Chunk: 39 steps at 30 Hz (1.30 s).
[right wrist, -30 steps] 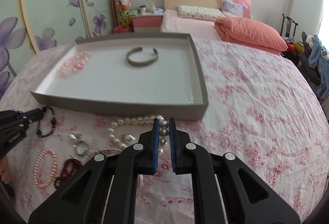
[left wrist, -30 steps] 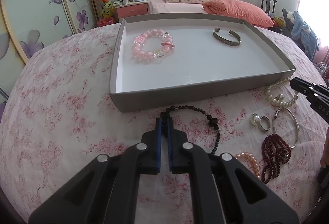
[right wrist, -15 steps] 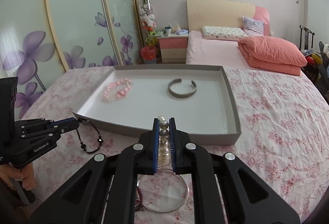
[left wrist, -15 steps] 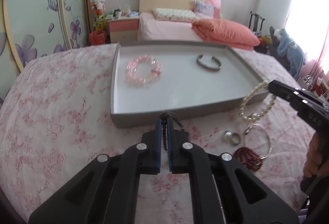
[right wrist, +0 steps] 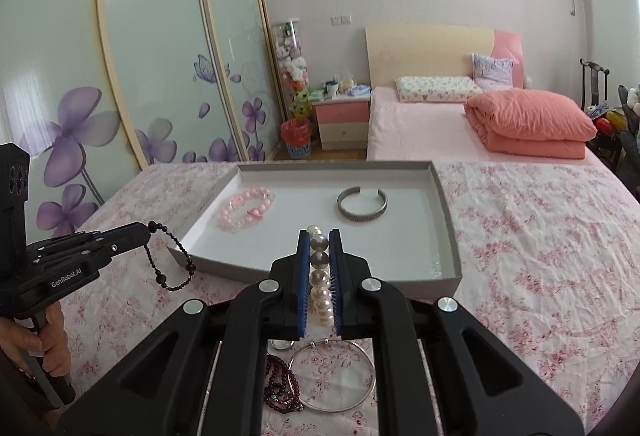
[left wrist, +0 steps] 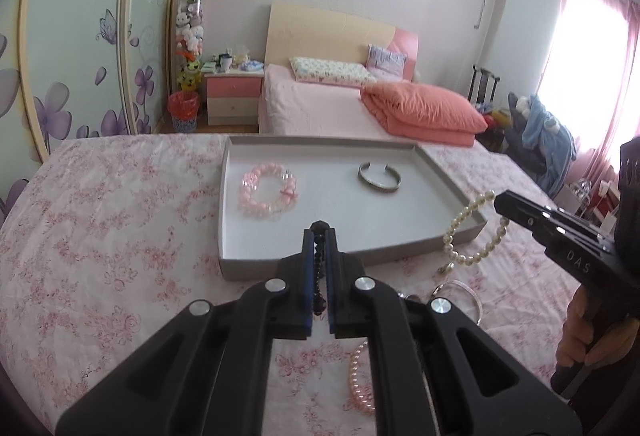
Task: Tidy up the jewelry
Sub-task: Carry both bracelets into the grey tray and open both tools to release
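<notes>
Both sets of jaws were clamped on jewelry. Those of the left gripper [left wrist: 319, 236] pinched a black bead bracelet [right wrist: 170, 260], which hung in a loop above the flowered bedspread [left wrist: 120, 236], just off the near left corner of the gray tray [right wrist: 448, 236]. Those of the right gripper [right wrist: 319, 236] squeezed a white pearl strand [left wrist: 472, 232], whose loop dangled beside the tray's near right corner. Inside the tray lay a pink bead bracelet [left wrist: 268, 191] toward the left and a silver cuff [left wrist: 379, 177] toward the right, well apart from each other. On the bedspread below the grippers rested a thin silver bangle [right wrist: 334, 376], a dark red bead bracelet [right wrist: 280, 388] touching it on the left, and a pink pearl bracelet [left wrist: 360, 380].
</notes>
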Available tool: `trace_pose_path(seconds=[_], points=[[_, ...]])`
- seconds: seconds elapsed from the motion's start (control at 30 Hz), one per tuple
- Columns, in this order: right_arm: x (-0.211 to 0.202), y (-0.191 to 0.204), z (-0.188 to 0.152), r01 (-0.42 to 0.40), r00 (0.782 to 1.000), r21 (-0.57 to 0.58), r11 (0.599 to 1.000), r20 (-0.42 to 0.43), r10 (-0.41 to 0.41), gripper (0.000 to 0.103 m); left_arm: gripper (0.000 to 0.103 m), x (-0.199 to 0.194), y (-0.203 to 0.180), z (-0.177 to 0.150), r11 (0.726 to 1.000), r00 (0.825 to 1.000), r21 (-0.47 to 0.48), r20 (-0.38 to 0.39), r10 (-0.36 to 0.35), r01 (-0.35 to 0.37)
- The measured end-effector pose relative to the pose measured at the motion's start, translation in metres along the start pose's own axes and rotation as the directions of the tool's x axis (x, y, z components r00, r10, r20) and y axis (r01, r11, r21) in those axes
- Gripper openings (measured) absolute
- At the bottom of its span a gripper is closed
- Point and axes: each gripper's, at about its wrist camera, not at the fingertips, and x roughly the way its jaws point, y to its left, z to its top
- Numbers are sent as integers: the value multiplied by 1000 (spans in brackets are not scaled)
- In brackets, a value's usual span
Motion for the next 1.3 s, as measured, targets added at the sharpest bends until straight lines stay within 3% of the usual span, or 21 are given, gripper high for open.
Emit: trace_pose_path(seconds=[0.57, 1.0, 1.3], points=[[-41, 15, 18, 80, 974, -35, 996, 217, -70, 10, 6, -39, -22, 21, 998, 986, 22, 157, 51, -55], [-37, 12, 28, 86, 964, -44, 995, 257, -71, 10, 6, -39, -30, 32, 996, 980, 29, 184, 77, -84], [3, -4, 50, 85, 971, 0, 996, 224, -83, 10, 6, -5, -27, 61, 994, 978, 23, 180, 103, -108]])
